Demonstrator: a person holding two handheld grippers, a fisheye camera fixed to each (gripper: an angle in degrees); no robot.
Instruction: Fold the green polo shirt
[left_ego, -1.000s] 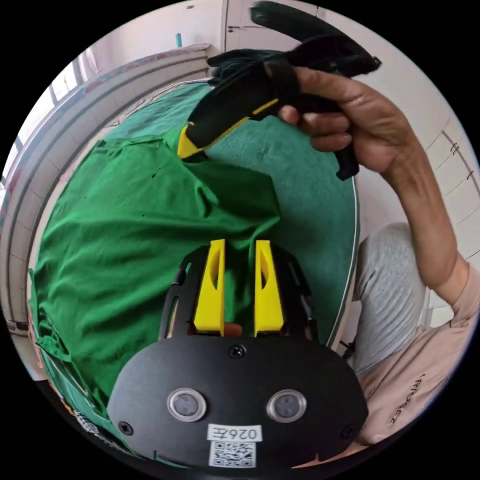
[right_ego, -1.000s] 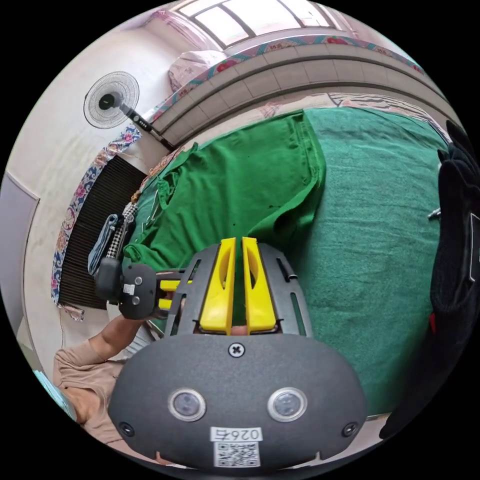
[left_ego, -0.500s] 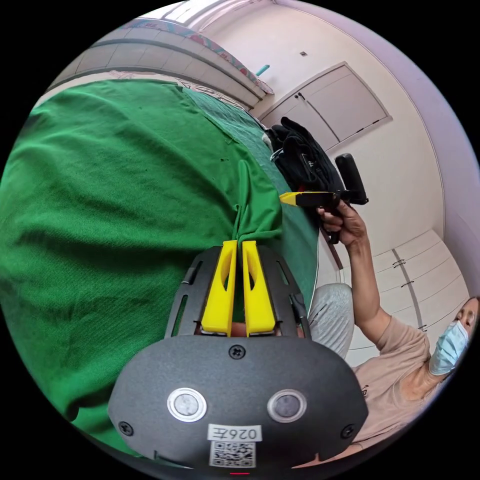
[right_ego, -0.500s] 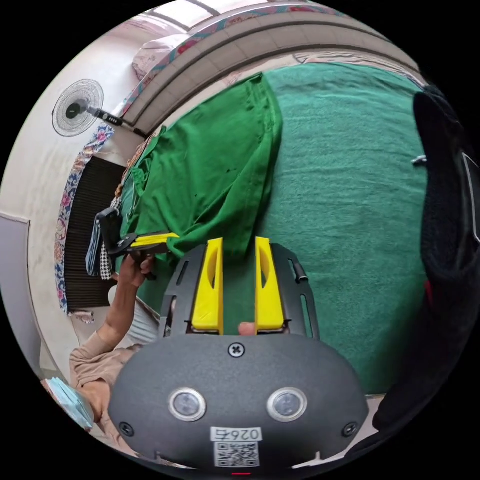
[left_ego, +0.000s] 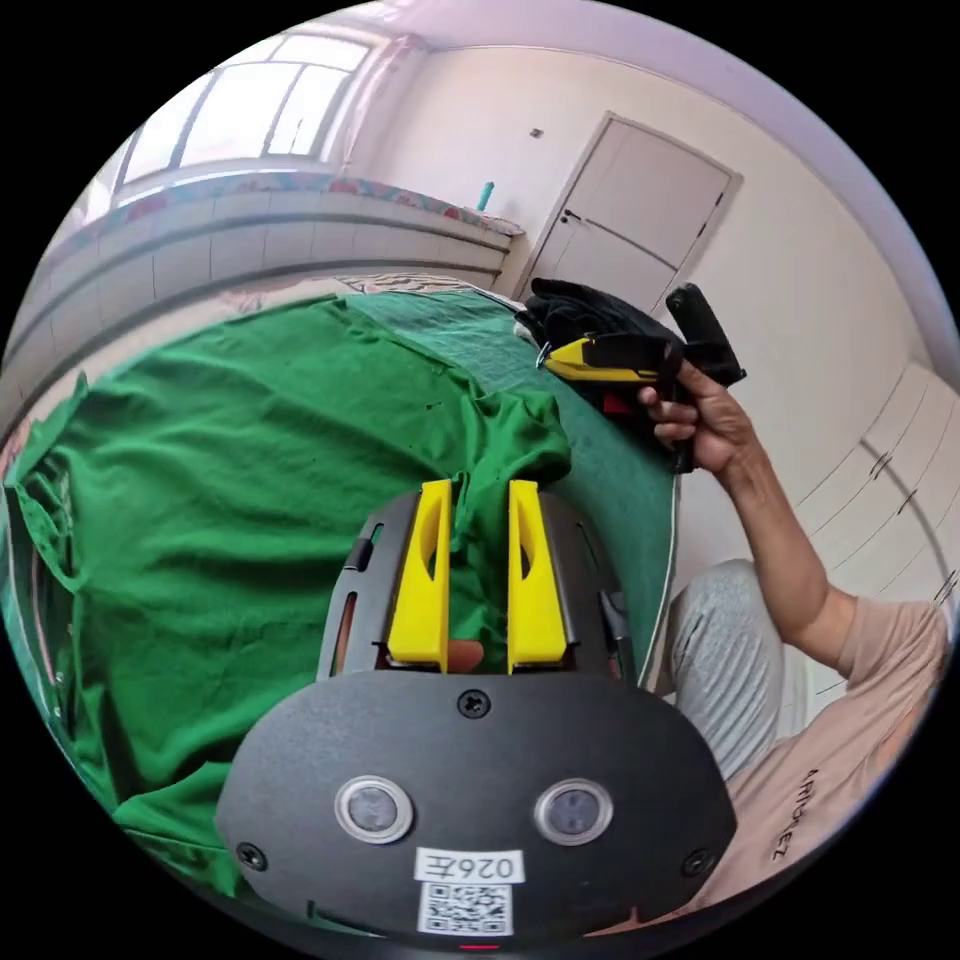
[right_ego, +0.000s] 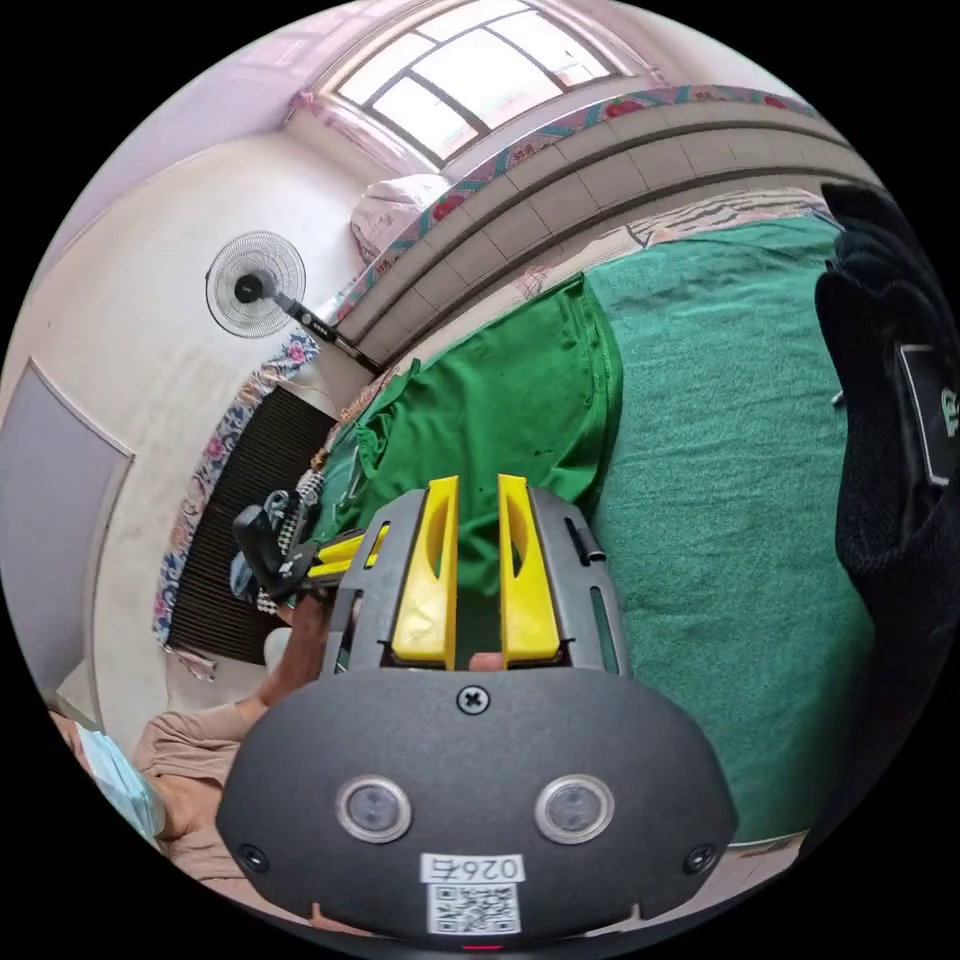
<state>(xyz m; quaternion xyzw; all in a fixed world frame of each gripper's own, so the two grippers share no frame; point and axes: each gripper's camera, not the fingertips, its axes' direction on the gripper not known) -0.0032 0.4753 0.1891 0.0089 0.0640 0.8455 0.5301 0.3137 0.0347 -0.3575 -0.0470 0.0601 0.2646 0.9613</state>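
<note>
Lying under left gripper (left_ego: 478, 500) | green polo shirt (left_ego: 250, 480) | both grippers spread, right gripper (right_ego: 478, 495) too

A home bedroom: wall fan (right_ego: 254, 285), door (left_ego: 640, 225), tiled window ledge (right_ego: 640, 165).

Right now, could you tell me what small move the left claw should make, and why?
Probably shut the left claw on the bunched ridge of the green polo shirt rising between its open jaws, to pull it flat; the right claw hangs off the cloth by the black clothes.
</note>
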